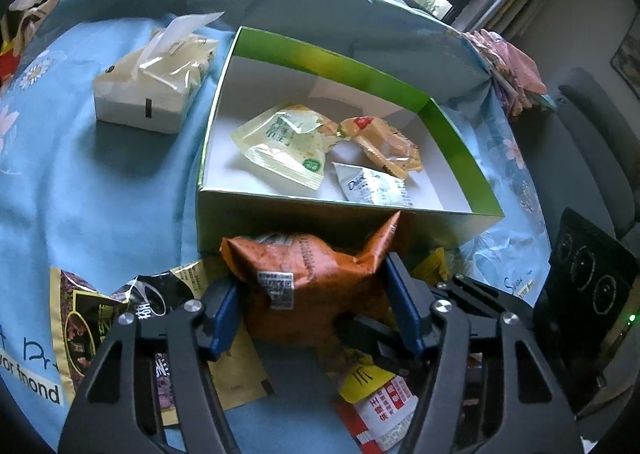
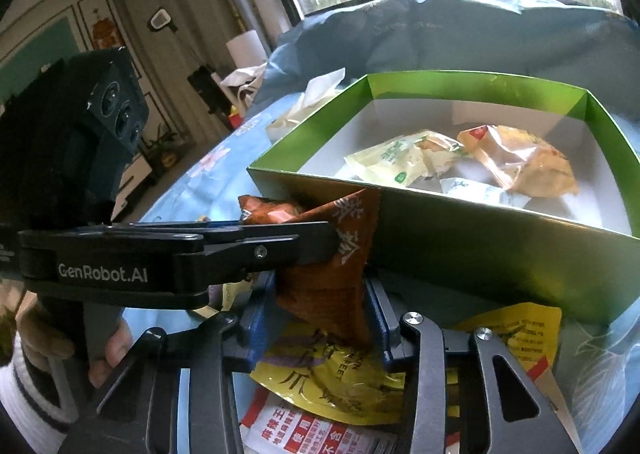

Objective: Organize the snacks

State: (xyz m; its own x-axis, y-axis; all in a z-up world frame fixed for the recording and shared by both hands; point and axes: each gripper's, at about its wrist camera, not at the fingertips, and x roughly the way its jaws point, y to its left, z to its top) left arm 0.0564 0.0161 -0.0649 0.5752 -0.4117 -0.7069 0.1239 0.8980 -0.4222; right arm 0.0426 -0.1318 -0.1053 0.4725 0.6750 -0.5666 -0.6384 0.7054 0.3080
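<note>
An orange snack packet (image 1: 312, 286) lies in front of the green box (image 1: 332, 58), against its near wall. My left gripper (image 1: 314, 310) has its blue pads against the packet's two sides. In the right wrist view my right gripper (image 2: 320, 326) has its pads closed on one crumpled end of the same orange packet (image 2: 328, 278). The left gripper's black finger (image 2: 280, 246) crosses that view from the left onto the packet. Three packets lie inside the box: a pale green one (image 1: 288, 142), an orange-clear one (image 1: 384, 142) and a white one (image 1: 376, 186).
A tissue pack (image 1: 152, 82) sits left of the box on the blue flowered cloth. Loose packets lie under the grippers: a yellow one (image 2: 320, 386), a red-white one (image 2: 304, 434), a black-gold one (image 1: 92, 314). A person's hand (image 2: 112, 342) holds the left gripper.
</note>
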